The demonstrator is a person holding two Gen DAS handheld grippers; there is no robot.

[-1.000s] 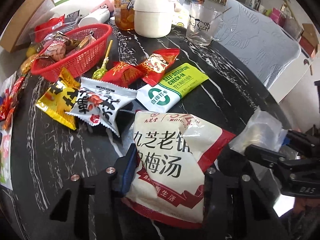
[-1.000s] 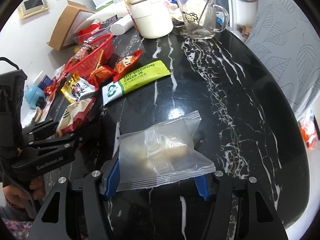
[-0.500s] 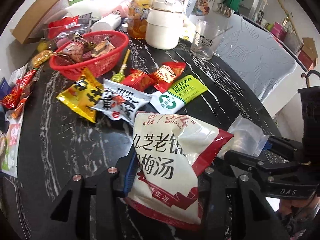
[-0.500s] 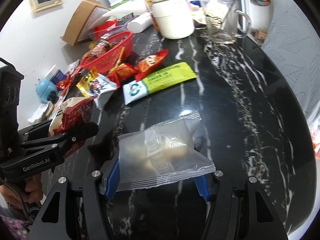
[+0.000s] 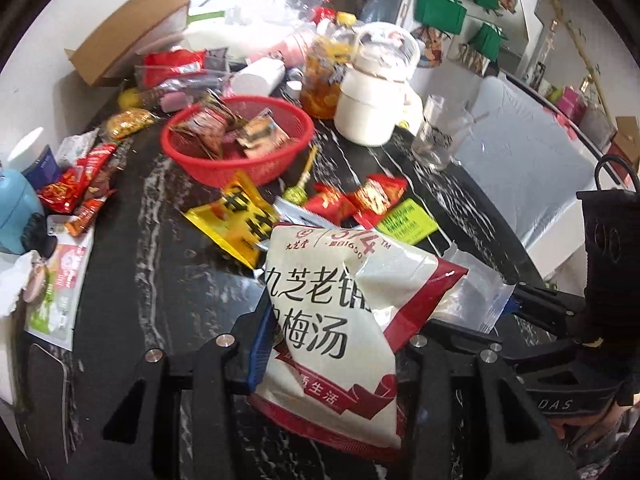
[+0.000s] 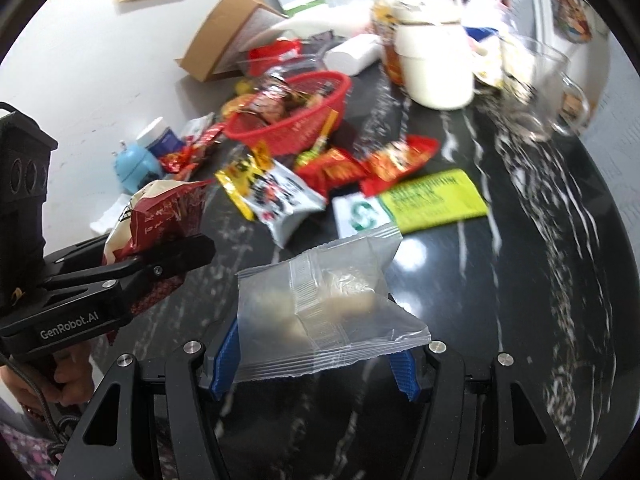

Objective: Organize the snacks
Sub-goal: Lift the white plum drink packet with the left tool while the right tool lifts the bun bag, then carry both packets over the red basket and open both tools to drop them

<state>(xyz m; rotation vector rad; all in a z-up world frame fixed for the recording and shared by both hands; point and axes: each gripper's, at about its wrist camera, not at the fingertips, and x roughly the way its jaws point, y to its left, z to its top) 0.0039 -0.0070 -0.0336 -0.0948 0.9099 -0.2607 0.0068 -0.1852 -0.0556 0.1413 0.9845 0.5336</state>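
Snacks counted from the red basket (image 5: 236, 148): two loose red packets (image 5: 360, 198) just in front of it, one yellow pack (image 5: 234, 220), one black-and-white pack (image 6: 280, 196), one green bar (image 6: 416, 204), one lollipop (image 5: 302, 178) leaning at the basket's front. Basket itself holds several wrappers; I cannot count them.

My left gripper (image 5: 332, 344) pinches one white-and-red pouch (image 5: 336, 312), jaws narrow and pressed into its sides, tilted down over the black table (image 5: 160, 272) in front of the basket. My right gripper (image 6: 316, 364) clamps one clear bag (image 6: 324, 304) across its lower edge, jaws at mid width, pointed down the same way, beside the left.

Pouch hides part of the packs behind it. Right view is blurred; bar print unreadable. Clear bag's pale contents indistinct.
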